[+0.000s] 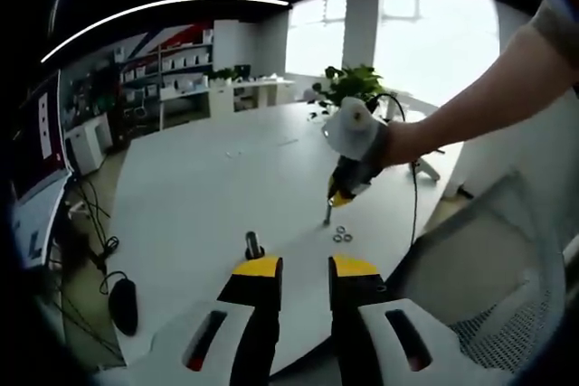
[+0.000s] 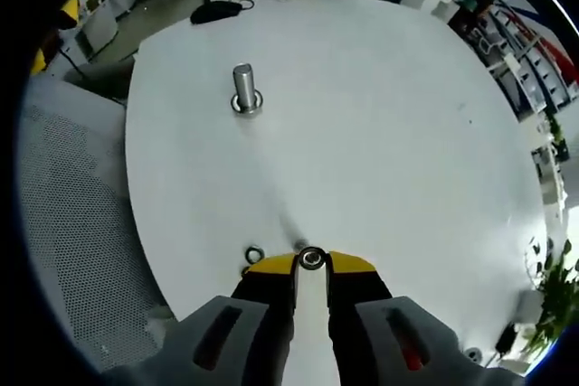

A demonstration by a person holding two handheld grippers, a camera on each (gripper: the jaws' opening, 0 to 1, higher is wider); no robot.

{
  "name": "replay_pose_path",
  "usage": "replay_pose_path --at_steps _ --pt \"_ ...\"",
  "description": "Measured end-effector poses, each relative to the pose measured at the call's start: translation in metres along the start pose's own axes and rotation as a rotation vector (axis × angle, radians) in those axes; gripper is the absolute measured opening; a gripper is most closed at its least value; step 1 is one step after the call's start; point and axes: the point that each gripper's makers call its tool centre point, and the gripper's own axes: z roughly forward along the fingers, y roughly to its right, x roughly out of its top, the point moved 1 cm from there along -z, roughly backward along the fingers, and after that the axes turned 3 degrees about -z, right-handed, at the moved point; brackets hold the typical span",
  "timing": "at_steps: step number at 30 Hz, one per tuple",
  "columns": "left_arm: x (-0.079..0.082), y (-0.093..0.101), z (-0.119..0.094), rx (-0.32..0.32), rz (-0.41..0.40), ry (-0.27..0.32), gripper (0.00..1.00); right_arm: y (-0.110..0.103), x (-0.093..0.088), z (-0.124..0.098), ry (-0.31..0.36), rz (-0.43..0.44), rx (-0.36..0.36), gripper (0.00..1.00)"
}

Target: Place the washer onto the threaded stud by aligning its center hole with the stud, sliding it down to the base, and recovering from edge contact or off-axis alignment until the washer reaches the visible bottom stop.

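Note:
On the white round table (image 2: pixel 380 133) the metal threaded stud (image 2: pixel 244 86) stands upright, with a washer (image 2: pixel 246 104) lying around its base. My right gripper (image 2: pixel 310 266) is low over the near table edge, its yellow-tipped jaws shut on a small washer (image 2: pixel 312 257). Another loose washer (image 2: pixel 254 251) lies just left of the jaws. In the left gripper view, the right gripper (image 1: pixel 327 220) hangs from a gloved hand, tips down at the table beside loose washers (image 1: pixel 342 235). My left gripper (image 1: pixel 306 268) is open and holds nothing, the stud (image 1: pixel 254 246) just beyond its left jaw.
A grey mesh chair (image 2: pixel 72 214) stands against the table edge. A black mouse (image 1: pixel 122 303) and cables lie on the floor beside the table. A potted plant (image 1: pixel 353 86) stands at the far side. Shelves and desks line the room behind.

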Motion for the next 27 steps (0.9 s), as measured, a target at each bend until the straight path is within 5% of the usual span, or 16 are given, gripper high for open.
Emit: replay_pose_path --at_steps 18,27 --pt "-0.001 -0.002 0.0 0.006 -0.014 -0.002 0.17 -0.003 -0.007 0.023 -0.036 0.001 0.023 0.14" --pt "-0.002 -0.005 -0.001 0.017 -0.015 -0.003 0.17 -0.002 -0.012 0.038 -0.034 0.081 0.039 0.14"
